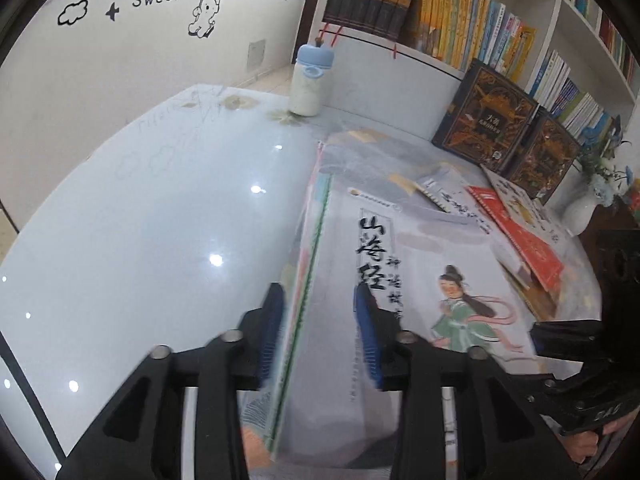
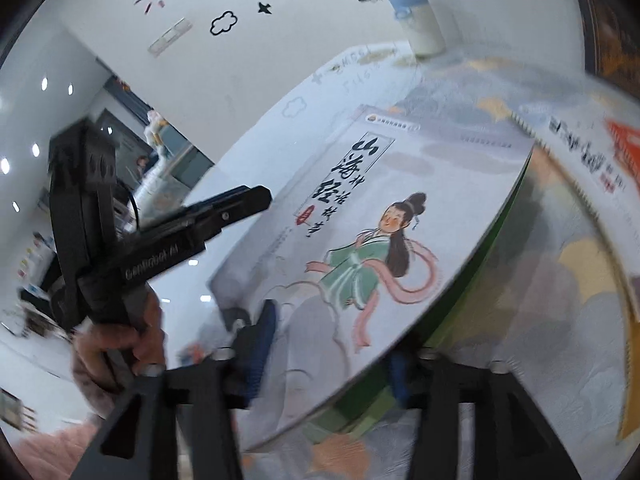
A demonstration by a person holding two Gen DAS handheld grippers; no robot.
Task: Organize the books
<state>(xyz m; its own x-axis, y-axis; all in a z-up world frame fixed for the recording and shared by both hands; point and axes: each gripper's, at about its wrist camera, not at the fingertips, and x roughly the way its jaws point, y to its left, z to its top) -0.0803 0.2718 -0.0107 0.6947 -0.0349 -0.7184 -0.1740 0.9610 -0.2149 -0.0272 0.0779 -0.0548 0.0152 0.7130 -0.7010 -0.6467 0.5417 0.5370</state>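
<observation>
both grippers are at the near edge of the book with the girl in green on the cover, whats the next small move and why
Probably draw both grippers back off the book. It appears to lie flat on the pile, and the left gripper and right gripper straddle its near edge with blue pads apart, apparently not pressing. That suggests it has been set down, so backing away should free both for the red book beside it.

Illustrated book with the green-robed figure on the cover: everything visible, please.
The illustrated book has a glossy pale cover with black brush calligraphy, a small red seal and a figure in a green robe with pink sashes. Its edge shows a green stripe. It lies tilted on other books, over the glossy white table. Both grippers straddle its near edges; contact with the pads is unclear.
</observation>
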